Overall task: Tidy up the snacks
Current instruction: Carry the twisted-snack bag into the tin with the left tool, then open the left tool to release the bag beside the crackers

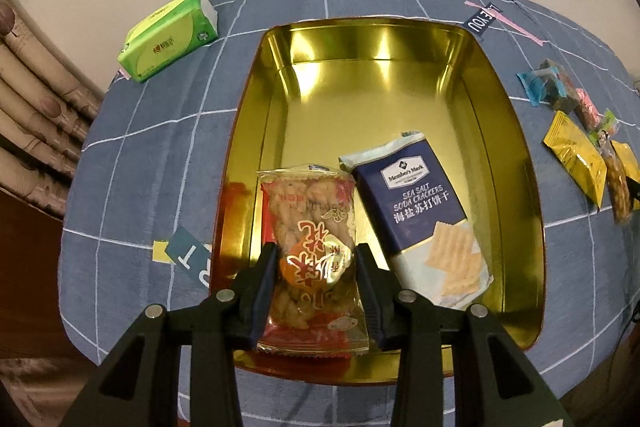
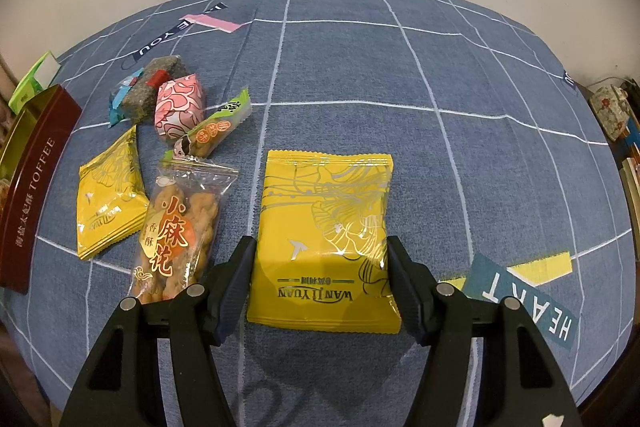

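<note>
My left gripper [image 1: 317, 251] is shut on a clear red packet of twisted dough snacks [image 1: 308, 211] and holds it over the near end of an open gold tin [image 1: 376, 43]. A navy pack of sea salt soda crackers [image 1: 420, 211] lies inside the tin, to the right of the held packet. In the right wrist view my right gripper [image 2: 320, 243] is shut on a yellow snack packet [image 2: 324, 211], lifted a little above the blue checked tablecloth [image 2: 460, 75], where its shadow falls.
Loose snacks lie left of the right gripper: a second yellow packet [image 2: 108, 195], a twisted dough packet [image 2: 176, 227], a pink wrapped sweet [image 2: 178, 105], a green candy [image 2: 216, 127] and a grey bar [image 2: 144, 91]. The tin's maroon side [image 2: 36, 187] is at far left. A green tissue pack [image 1: 168, 35] lies beyond the tin.
</note>
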Demonstrator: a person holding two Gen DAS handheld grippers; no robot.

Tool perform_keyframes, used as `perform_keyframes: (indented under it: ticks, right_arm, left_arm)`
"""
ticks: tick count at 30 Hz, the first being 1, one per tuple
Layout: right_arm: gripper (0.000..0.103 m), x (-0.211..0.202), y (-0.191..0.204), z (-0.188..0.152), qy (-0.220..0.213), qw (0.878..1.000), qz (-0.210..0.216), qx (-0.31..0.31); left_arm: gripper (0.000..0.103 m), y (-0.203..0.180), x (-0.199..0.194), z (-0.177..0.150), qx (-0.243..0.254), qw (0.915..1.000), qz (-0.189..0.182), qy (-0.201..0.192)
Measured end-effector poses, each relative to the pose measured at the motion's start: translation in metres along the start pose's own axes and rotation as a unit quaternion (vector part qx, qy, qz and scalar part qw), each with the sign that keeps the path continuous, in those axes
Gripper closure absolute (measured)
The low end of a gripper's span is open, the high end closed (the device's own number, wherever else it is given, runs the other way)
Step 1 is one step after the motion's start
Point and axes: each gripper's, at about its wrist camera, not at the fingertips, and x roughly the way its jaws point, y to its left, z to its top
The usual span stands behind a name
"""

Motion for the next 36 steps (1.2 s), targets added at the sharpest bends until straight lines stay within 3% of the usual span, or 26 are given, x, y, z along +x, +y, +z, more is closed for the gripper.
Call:
perform_keyframes:
  ticks: [8,12,21,36]
  right_arm:
    - [0.042,0.001,0.0,0.001,0.004,1.0,-0.003,0.001]
    - [0.042,0.0,0.0,0.001,0.006,1.0,-0.003,0.001]
    - [0.043,0.001,0.001,0.002,0.011,1.0,-0.005,0.004]
    - [0.047,-0.002,0.004,0.002,0.019,0.999,-0.016,0.027]
  left_arm:
    - [0.062,0.003,0.002,0.0,-0.01,0.9999,-0.006,0.003]
    - [0.053,0.006,-0.003,0.0,-0.021,0.9996,-0.013,-0.009]
    - [0.053,0.013,-0.024,-0.004,-0.061,0.9972,-0.028,-0.034]
    - [0.053,0.039,-0.04,-0.025,-0.135,0.9897,-0.011,-0.046]
